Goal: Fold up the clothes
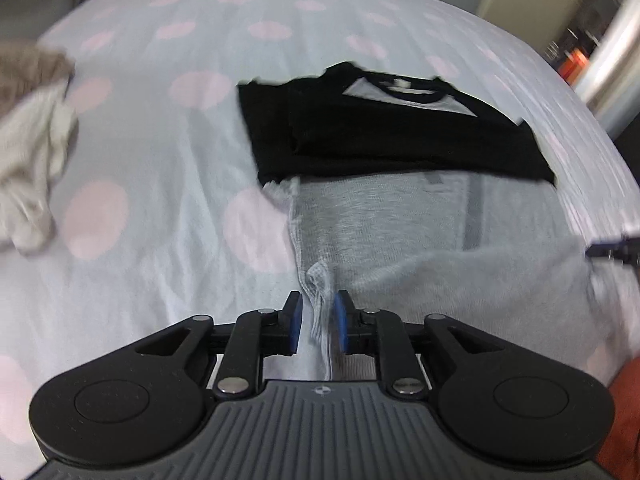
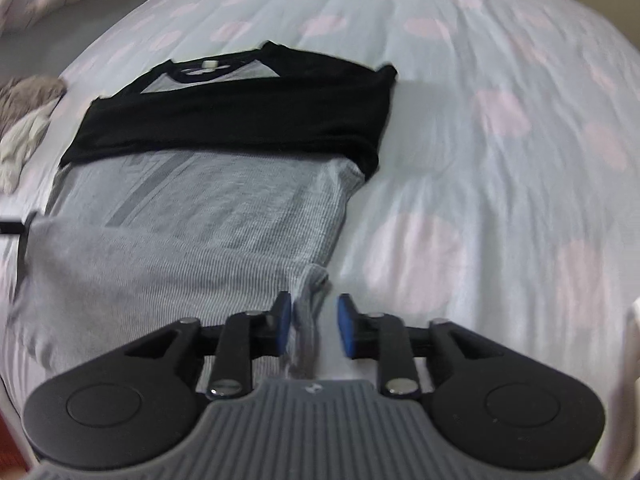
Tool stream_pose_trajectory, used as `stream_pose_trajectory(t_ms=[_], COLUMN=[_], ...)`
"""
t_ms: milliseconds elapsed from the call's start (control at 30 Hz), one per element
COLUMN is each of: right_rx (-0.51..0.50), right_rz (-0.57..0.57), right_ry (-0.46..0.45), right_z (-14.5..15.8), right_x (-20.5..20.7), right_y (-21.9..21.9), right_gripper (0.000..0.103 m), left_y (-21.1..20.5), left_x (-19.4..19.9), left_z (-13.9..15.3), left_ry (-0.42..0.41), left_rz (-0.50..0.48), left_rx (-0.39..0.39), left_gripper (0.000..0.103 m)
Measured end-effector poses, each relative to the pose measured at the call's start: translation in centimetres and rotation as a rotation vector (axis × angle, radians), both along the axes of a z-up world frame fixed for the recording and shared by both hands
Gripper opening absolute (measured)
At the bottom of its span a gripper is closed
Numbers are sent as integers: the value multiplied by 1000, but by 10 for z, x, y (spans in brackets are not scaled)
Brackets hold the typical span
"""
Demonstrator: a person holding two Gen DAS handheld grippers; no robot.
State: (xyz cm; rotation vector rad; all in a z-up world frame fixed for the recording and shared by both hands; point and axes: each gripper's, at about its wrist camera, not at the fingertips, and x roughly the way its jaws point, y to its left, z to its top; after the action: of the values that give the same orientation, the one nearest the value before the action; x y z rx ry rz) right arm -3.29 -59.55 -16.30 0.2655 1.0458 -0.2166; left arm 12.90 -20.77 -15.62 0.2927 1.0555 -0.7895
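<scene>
1. The grey raglan shirt with black sleeves (image 2: 192,216) lay flat on the polka-dot bedspread (image 2: 500,160), its black sleeves folded across the chest at the far end, probably so that the body made a narrow strip.
2. The left gripper (image 1: 318,312) had the near left corner of the hem between its blue pads, which stood a little apart; the cloth bunched there, but whether it was pinched or just slack I could not tell.
3. The right gripper (image 2: 310,314) matched it at the near right corner, with a visible gap beside the cloth.
4. Holding both corners would suit carrying the hem toward the collar.
5. A crumpled pale garment (image 1: 28,168) waited well aside.
</scene>
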Motion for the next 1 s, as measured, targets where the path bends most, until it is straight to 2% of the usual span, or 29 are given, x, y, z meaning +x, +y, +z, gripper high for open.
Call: stream_pose_trajectory(t_ms=[133,233,367,533,667,800,1000], right_rx=[-37,-62,-95,-172,-214,-272,-315], right_rz=[149,264,418,585,649,709,775], right_ry=[34,63,101,181,235,276,270], right_z=[5,8,12,-1,-14,-28,-38], right_x=[-12,-20,-31,-39,-38,-40,-41], right_y=[25,44,71,100,108,110,113], right_gripper=[30,30,30,44,45,45,45], left_y=[-4,-12,-23,-31,-31,-26,-23], left_x=[-29,-56,-87,-115,-122,-123,-120], left_z=[18,22,14,-9,-28,-45,-56], left_ry=[-37,-60,-76,-79,-109,-113,-123], left_rz=[-169,-312,-474,-642,-702,-733,-771], left_rx=[45,105,197,326,425,481,464], left_gripper=[27,40,44,50,51,51,52])
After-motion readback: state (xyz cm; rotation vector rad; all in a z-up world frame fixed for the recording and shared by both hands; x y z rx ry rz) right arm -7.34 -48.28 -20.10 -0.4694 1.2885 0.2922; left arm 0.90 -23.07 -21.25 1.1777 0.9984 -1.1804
